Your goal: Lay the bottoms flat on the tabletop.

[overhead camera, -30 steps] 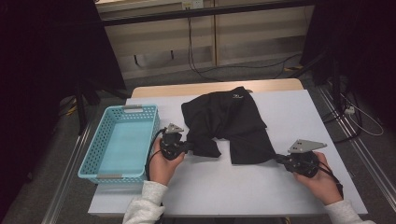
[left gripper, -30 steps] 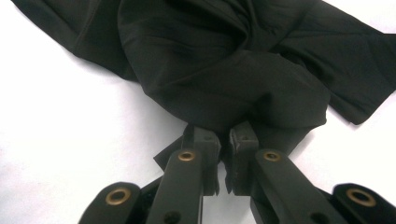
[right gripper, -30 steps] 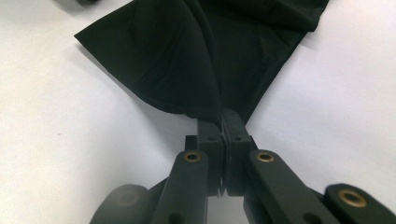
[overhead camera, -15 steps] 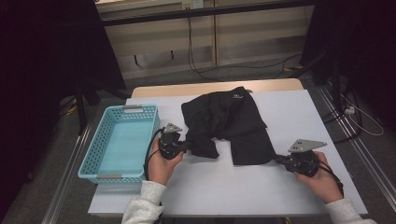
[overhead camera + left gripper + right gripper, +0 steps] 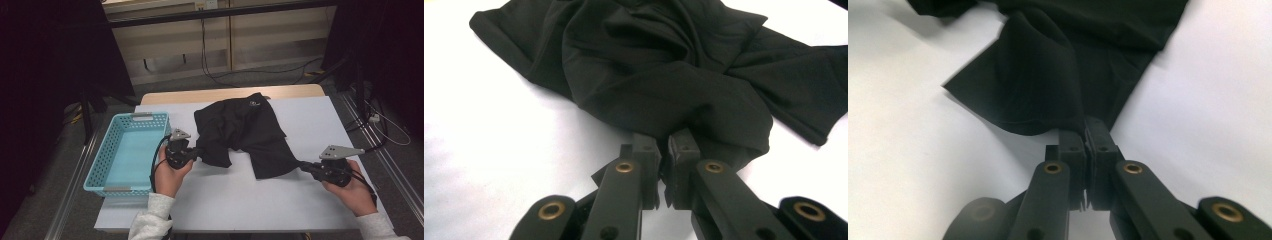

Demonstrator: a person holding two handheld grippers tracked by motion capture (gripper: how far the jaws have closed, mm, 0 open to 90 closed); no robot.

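A crumpled black garment (image 5: 245, 132) lies on the white table (image 5: 300, 205), with a small logo near its far edge. My left gripper (image 5: 199, 153) is shut on the garment's left fold (image 5: 664, 100); in the left gripper view the jaws pinch the cloth at their tips (image 5: 666, 142). My right gripper (image 5: 303, 167) is shut on the garment's near right corner (image 5: 1048, 75), the cloth clamped between its tips (image 5: 1085, 131).
A light blue plastic basket (image 5: 102, 170) stands on the table's left part, just left of my left hand. Cables run across the floor beyond the table. Bare white tabletop lies between my hands and along the right side.
My left gripper has shifted a little to the right with the cloth. The right gripper stays about where it was.
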